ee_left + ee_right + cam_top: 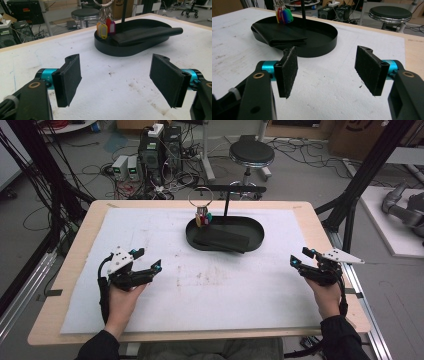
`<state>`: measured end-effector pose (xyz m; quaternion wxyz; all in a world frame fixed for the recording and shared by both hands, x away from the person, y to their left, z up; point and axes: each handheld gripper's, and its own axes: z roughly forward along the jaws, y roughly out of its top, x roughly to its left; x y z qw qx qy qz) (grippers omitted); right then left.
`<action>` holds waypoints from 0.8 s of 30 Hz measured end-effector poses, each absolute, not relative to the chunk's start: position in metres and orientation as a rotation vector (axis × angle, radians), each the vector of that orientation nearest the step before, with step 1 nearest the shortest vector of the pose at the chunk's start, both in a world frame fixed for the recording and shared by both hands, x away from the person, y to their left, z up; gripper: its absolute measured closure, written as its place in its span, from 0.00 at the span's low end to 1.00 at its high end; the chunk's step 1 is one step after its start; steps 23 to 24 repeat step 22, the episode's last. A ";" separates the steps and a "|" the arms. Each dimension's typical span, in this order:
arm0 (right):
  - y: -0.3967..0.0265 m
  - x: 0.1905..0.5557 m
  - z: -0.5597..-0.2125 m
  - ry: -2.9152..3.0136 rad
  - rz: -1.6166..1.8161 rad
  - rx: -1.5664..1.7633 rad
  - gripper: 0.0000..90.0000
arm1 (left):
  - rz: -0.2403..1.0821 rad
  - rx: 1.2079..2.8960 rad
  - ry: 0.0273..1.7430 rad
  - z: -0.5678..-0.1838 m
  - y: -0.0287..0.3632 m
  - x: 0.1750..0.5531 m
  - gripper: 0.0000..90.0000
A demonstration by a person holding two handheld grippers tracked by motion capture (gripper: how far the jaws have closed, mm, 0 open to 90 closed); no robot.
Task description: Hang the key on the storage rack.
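A black oval tray (257,237) stands at the back middle of the white mat (150,225). A folded black cloth (222,241) lies in it. From a black stand (227,200) hangs a metal ring (200,196) with coloured key tags (203,218). My left gripper (148,260) rests open at the left of the mat, nothing between its jaws. My right gripper (301,257) sits open at the right. The tray (120,51), cloth (145,35) and tags (105,28) lie ahead of the left gripper (116,81). Beyond the right gripper (325,72) are the tray (322,46), cloth (279,36) and tags (284,15).
The mat covers a wooden table (77,255). A round stool (251,154), computer boxes (160,147) and cables stand on the floor behind the table. Black frame posts (365,175) rise at both sides.
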<state>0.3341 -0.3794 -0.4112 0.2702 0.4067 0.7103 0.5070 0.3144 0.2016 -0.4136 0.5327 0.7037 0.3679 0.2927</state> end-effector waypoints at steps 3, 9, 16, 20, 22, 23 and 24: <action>-0.380 0.334 -0.412 1.918 1.361 1.099 0.40 | 0.701 1.685 0.879 -0.415 0.201 0.316 0.28; -0.381 0.333 -0.413 1.920 1.353 1.108 0.39 | 0.705 1.682 0.890 -0.414 0.203 0.317 0.28; -0.383 0.329 -0.415 1.922 1.342 1.105 0.39 | 0.712 1.673 0.899 -0.412 0.204 0.321 0.28; -0.385 0.328 -0.416 1.921 1.344 1.104 0.39 | 0.714 1.675 0.890 -0.410 0.201 0.321 0.28; -0.385 0.329 -0.416 1.919 1.346 1.108 0.38 | 0.713 1.677 0.891 -0.410 0.200 0.321 0.28; -0.385 0.329 -0.416 1.919 1.346 1.108 0.38 | 0.713 1.677 0.891 -0.410 0.200 0.321 0.28; -0.385 0.329 -0.416 1.919 1.346 1.108 0.38 | 0.713 1.677 0.891 -0.410 0.200 0.321 0.28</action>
